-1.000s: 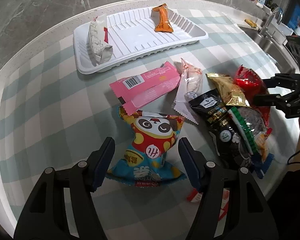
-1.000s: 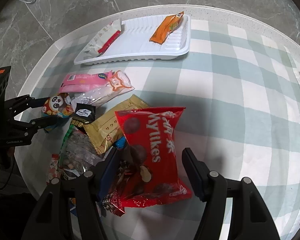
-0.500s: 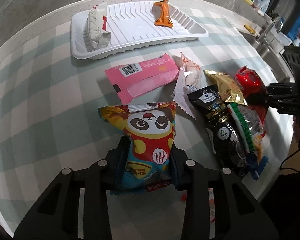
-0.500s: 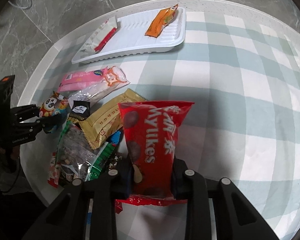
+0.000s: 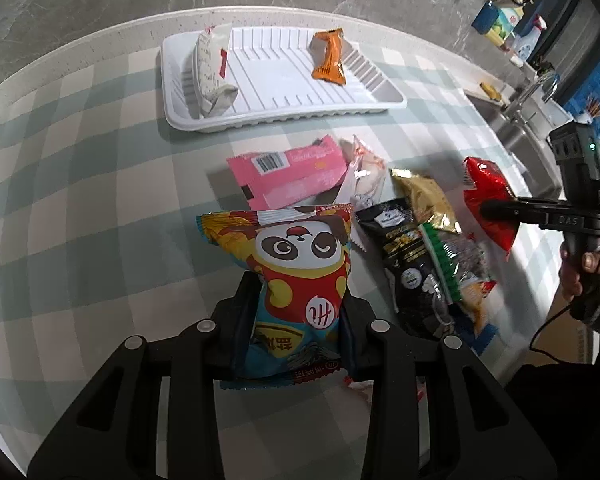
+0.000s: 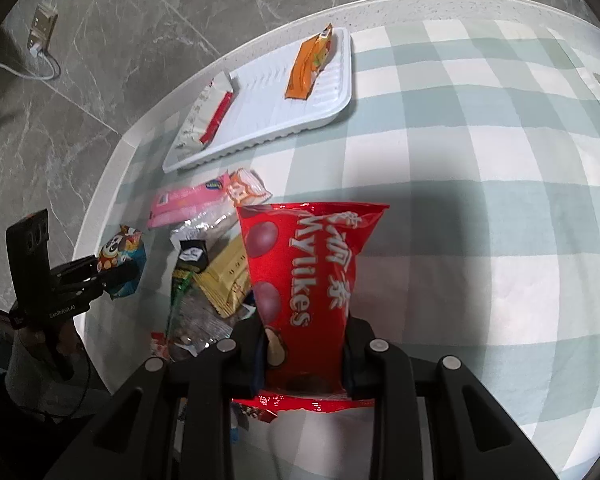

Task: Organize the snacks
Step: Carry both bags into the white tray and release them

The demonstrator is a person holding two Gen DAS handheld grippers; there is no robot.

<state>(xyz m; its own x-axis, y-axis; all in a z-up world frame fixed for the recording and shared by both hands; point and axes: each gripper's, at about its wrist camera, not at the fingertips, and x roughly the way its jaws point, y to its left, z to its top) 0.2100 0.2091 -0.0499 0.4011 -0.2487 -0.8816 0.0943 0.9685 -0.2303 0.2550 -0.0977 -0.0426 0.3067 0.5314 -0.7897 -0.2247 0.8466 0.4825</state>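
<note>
On the round table under a green-and-white checked cloth [image 5: 100, 208], over grey marbled floor tiles, only two packets are being kept in the white ribbed plastic tray [image 5: 380, 98] while a heap is being left beside it, a panda-printed snack bag [image 5: 300, 280] being clamped by the left gripper [image 5: 298, 328] and a red chocolate bag [image 6: 308, 272] by the right gripper [image 6: 302, 356].

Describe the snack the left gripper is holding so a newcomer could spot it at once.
On the checked tablecloth, in front of the white tray, loose packets lie in a cluster. At its near left edge the left gripper clamps the panda bag, the only one with a cartoon panda face.
</note>
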